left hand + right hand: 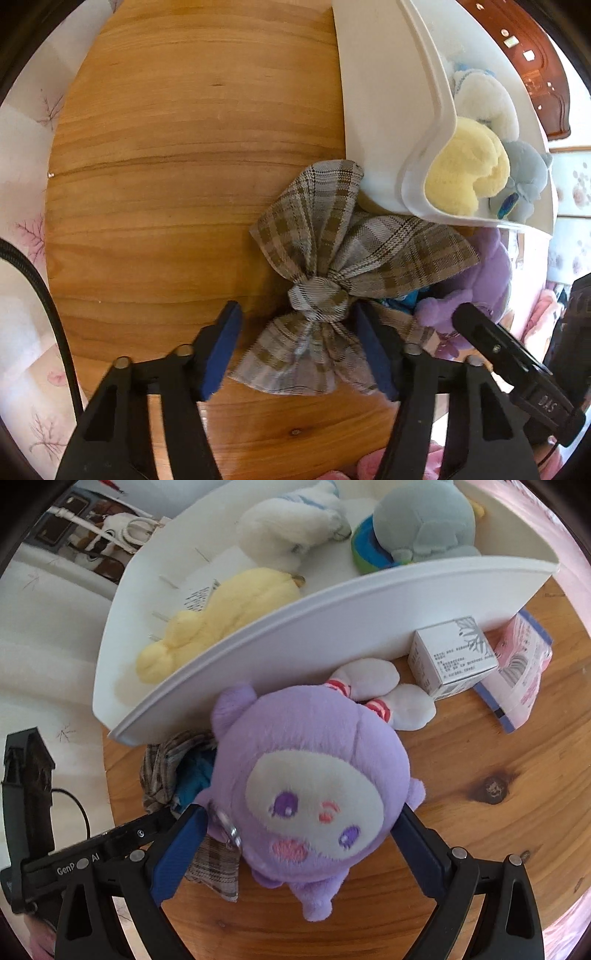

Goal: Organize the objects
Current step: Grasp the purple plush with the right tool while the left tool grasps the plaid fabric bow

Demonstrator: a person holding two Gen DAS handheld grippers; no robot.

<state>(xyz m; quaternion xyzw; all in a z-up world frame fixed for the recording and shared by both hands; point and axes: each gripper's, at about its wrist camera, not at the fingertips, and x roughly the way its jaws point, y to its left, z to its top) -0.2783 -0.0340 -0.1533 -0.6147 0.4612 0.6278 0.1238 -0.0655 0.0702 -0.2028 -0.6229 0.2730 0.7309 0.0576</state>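
We judge both light and squashy — right fingers point(299, 853) pinch the purple plush point(314, 775) at its sides, left fingers point(299, 350) spread around the plaid bow point(332, 273), best taken at its knot.

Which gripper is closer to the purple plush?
Right. The right gripper has its fingers on either side of the purple plush; the left gripper sits beside it, around the plaid bow.
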